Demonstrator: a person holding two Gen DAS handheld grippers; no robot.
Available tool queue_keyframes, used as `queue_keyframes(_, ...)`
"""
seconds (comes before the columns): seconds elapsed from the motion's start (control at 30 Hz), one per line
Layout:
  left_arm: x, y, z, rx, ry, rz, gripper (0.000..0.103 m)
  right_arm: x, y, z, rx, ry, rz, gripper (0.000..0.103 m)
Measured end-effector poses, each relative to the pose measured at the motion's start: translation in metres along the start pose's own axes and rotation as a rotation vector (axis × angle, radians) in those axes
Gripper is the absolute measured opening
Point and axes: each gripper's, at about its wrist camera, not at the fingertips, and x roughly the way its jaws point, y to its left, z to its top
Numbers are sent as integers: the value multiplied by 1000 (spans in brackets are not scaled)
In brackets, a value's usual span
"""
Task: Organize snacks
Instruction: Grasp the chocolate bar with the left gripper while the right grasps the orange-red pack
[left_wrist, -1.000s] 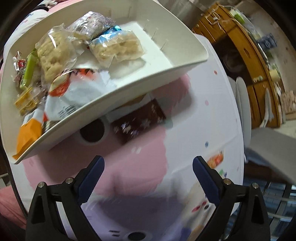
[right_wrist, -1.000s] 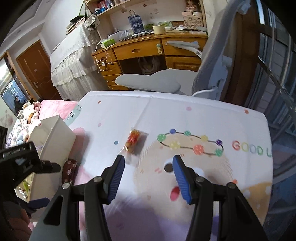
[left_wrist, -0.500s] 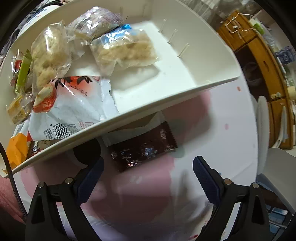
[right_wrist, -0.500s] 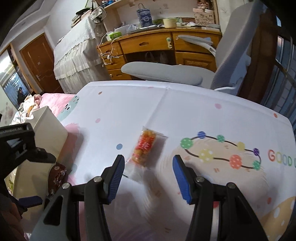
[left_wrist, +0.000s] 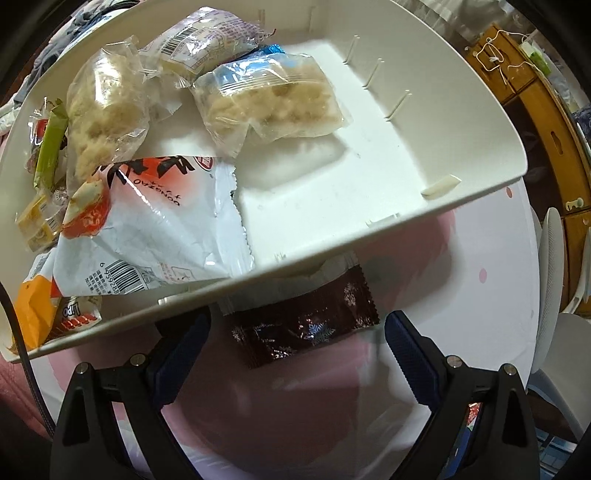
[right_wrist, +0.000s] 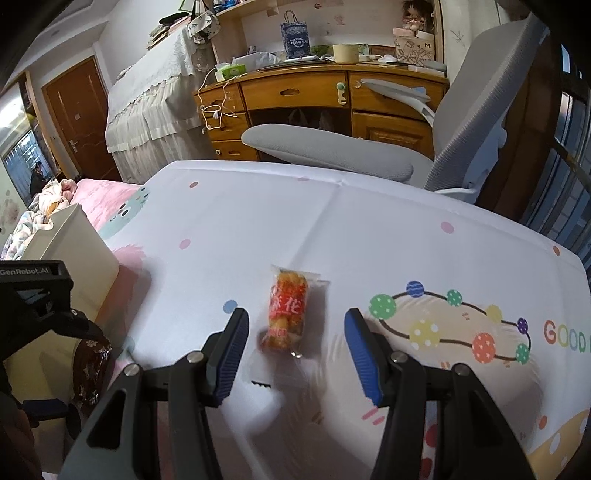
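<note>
Two loose snacks lie on the desk, one before each gripper. The dark brown packet with snowflake print lies flat at 12 o'clock from the left gripper, between its wide-open fingers, its far edge tucked under the rim of the white bin. It looks light, thin and crinkly, with a slick foil skin; a pinch across its short width near the middle seems the safest hold, since the sealed ends would likely fold or slip.

The orange packet of fried twists lies at 12 o'clock from the right gripper, its near end between that gripper's open fingers. It is a clear soft wrapper over brittle contents, so a gentle squeeze across the sides would probably serve better than a hard one.

Inside the bin I count two clear bags of pale puffed cakes, one purple-and-white packet, one large white-and-red bag, an orange pack at 8 o'clock, and a few small sweets at 9 o'clock, too jumbled to number. One grey chair stands beyond the desk.
</note>
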Motion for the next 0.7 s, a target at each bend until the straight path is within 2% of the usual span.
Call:
queue_keyframes(0.17,9,-8,15,9,19,7,88,3,6,1,-20,-9,-2,52)
queue_keyframes(0.23,13,-11,17,19,30,24,83,3,7,1,-30,-11,-9,44)
queue_keyframes(0.3,15,-13,18,20,29,23,82,3,5,0,-32,-14,-15,38)
queue_keyframes(0.4,16,-15,20,24,23,24,78,1,-3,0,-10,-12,-9,22)
queue_keyframes(0.5,13,-11,18,43,-2,17,66,-2,-9,-1,11,1,17,22)
queue_keyframes(0.7,12,-18,26,86,7,-8,50,-11,-6,-8,-29,43,16,21)
